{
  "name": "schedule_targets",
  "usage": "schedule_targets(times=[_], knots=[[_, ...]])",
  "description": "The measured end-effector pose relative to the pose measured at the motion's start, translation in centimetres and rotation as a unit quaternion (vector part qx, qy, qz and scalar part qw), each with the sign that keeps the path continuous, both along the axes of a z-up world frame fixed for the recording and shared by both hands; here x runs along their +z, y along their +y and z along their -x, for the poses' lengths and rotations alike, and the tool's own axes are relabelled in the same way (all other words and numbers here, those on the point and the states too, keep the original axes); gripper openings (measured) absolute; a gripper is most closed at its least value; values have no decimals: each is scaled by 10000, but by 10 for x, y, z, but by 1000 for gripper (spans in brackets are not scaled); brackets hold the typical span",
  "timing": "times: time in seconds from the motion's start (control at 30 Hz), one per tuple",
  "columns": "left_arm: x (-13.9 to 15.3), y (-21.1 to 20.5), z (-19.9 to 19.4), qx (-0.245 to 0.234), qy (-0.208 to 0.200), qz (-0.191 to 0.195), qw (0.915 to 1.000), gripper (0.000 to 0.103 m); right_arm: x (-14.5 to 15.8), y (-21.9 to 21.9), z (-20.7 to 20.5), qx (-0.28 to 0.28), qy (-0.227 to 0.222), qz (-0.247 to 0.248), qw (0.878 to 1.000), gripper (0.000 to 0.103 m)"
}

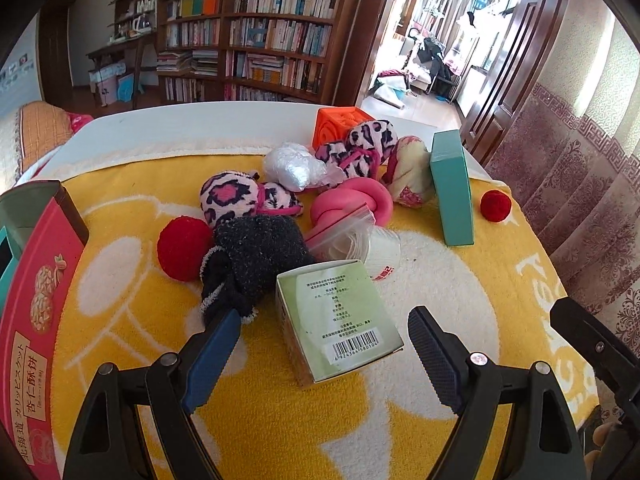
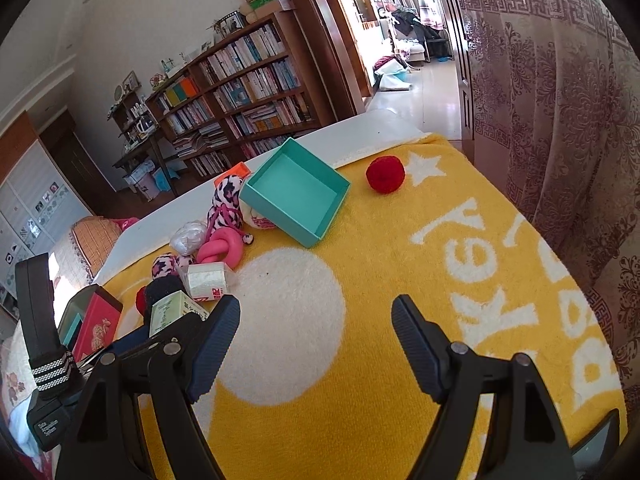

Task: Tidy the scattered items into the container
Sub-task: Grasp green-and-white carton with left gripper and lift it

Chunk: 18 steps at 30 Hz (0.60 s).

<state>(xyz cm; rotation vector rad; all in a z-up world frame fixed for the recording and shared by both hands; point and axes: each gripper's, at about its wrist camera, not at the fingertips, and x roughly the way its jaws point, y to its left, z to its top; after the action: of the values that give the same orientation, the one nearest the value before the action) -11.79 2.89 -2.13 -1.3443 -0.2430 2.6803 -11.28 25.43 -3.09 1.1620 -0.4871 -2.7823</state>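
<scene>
My left gripper [image 1: 324, 344] is open, its fingers on either side of a pale green carton [image 1: 336, 320] with a barcode; the pads stand clear of it. The carton lies tilted on a yellow towel [image 1: 460, 340]. Behind it are a black sock [image 1: 248, 260], a red pompom [image 1: 184, 248], leopard-print plush pieces [image 1: 236, 196], a pink knot [image 1: 352, 204] and a foil ball [image 1: 296, 166]. A red biscuit box [image 1: 36, 280] stands open at the left edge. My right gripper [image 2: 316, 340] is open over bare towel. A teal tray [image 2: 296, 196] leans tilted on the pile, beside another red pompom [image 2: 385, 174].
An orange cube [image 1: 340, 124] sits at the back of the pile, a zip bag [image 1: 344, 236] and a white roll [image 1: 384, 252] in the middle. A patterned curtain [image 2: 560, 120] hangs close on the right. Bookshelves [image 1: 260, 40] stand beyond the white table edge [image 1: 180, 120].
</scene>
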Motion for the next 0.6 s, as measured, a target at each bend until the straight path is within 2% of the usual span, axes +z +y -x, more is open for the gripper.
schedule_targets(times=[0.07, 0.13, 0.2, 0.27, 0.33, 0.5, 0.6], knots=[[-3, -1, 2, 5, 26, -32, 10000, 86, 6, -4, -3, -39, 135, -132, 9998, 81], [-7, -2, 3, -75, -2, -46, 10000, 66, 10, -6, -5, -102, 224, -190, 9995, 81], [-12, -1, 4, -220, -88, -65, 9997, 54, 11, -7, -8, -168, 284, -161, 9993, 81], [-17, 1, 4, -291, -126, -38, 9995, 48, 11, -8, -11, -296, 365, -195, 9987, 81], [-18, 4, 2, -370, -37, 87, 9993, 47, 10, -9, -16, -493, 527, -376, 9967, 81], [-17, -1, 0, -418, -6, -132, 9990, 46, 7, -12, -24, -848, 971, -1082, 9857, 81], [-7, 3, -6, -553, 96, -220, 9982, 46, 6, -5, -23, -946, 970, -1106, 9846, 81]])
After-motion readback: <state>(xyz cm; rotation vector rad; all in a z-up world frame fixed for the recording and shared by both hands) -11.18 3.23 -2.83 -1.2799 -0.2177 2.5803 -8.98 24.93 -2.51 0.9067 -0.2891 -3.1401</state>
